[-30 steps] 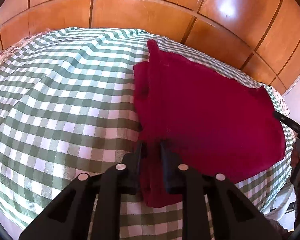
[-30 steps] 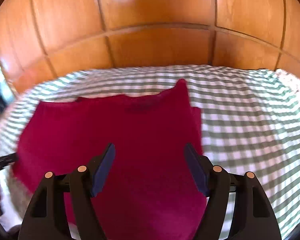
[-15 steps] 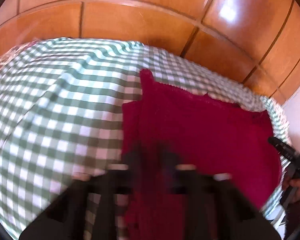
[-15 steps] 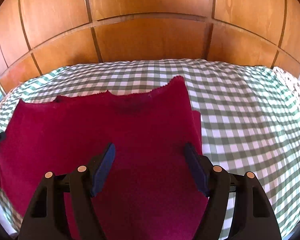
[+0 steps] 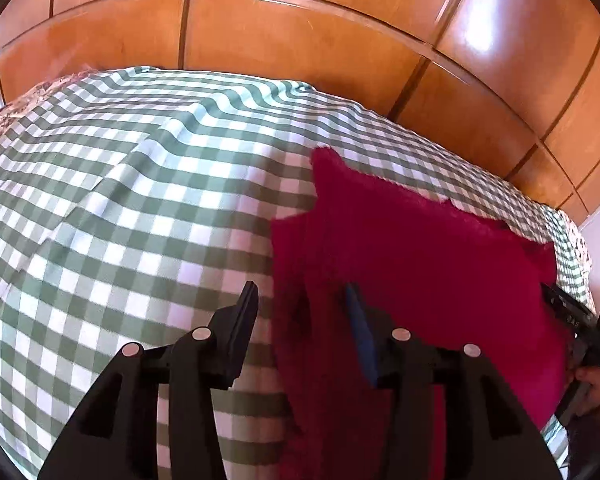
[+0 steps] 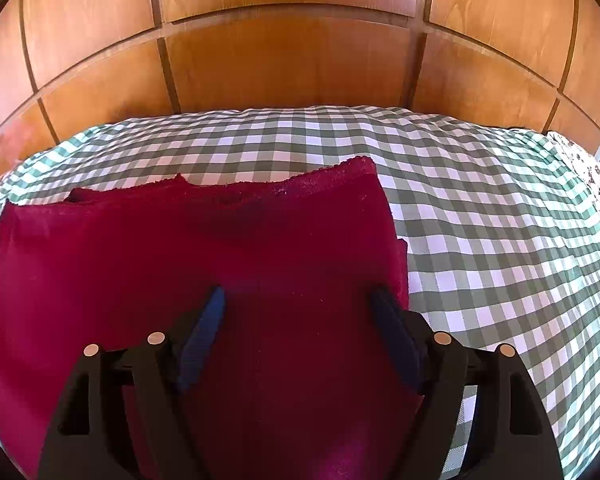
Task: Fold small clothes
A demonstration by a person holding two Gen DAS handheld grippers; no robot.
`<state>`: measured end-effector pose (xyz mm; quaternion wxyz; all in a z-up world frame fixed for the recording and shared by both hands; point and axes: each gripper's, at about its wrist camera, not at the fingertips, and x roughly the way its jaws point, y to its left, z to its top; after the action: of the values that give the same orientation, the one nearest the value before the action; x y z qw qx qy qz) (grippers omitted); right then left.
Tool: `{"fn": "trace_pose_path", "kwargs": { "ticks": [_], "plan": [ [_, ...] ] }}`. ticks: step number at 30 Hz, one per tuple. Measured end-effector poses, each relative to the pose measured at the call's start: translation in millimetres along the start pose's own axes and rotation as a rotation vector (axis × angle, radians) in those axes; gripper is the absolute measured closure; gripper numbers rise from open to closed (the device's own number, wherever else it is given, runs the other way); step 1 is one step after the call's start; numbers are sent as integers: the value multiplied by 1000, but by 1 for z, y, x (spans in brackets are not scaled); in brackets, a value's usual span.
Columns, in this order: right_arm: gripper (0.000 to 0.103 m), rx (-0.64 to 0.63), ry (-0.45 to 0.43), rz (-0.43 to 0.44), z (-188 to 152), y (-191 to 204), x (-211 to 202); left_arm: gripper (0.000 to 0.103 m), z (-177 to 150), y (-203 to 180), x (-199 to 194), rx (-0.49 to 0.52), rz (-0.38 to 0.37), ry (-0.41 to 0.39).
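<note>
My left gripper (image 5: pixel 302 300) hangs over the bed with its fingers spread apart and nothing between them. Its left finger (image 5: pixel 242 320) sits over the green-and-white checked bedspread (image 5: pixel 120 208), and its right finger, the one with the blue pad (image 5: pixel 360 336), sits over the dark red garment (image 5: pixel 420 272). The left edge of that garment runs right through the gap between the two fingers, with a folded layer of fabric showing along that edge. Ahead of the left gripper and a little to its right, one corner of the red cloth points up toward the wooden panelled wall (image 5: pixel 300 32) beyond the bed.

My right gripper (image 6: pixel 300 308) is spread wide too, holding nothing, and both its blue pads (image 6: pixel 204 332) hang above the red garment (image 6: pixel 200 252). The cloth lies flat on the checked bedspread (image 6: pixel 480 208), filling the area below and to the left of this gripper. Its right edge lies just beyond my right finger, and its ragged far edge lies ahead of me, with a raised corner ahead and slightly right. In the left wrist view, my right gripper (image 5: pixel 572 320) shows at the far right, beside the red garment's right edge.
</note>
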<state>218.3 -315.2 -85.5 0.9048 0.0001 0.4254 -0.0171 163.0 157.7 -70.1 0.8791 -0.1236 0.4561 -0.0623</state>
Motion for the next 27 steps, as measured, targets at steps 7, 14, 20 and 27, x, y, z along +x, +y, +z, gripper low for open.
{"fn": "trace_pose_path", "kwargs": {
  "ticks": [7,14,20,27],
  "plan": [
    [25,8,-12,5,-1,0,3,74,23,-5,19,-24,-42,16],
    [24,44,-20,28,-3,-6,8,81,28,-16,49,33,179,-5],
    [23,30,-21,14,-3,-4,6,65,16,-31,11,78,262,-95],
    [23,33,-66,-14,11,-5,-18,53,-1,-42,-23,122,254,-169]
  ]
}}
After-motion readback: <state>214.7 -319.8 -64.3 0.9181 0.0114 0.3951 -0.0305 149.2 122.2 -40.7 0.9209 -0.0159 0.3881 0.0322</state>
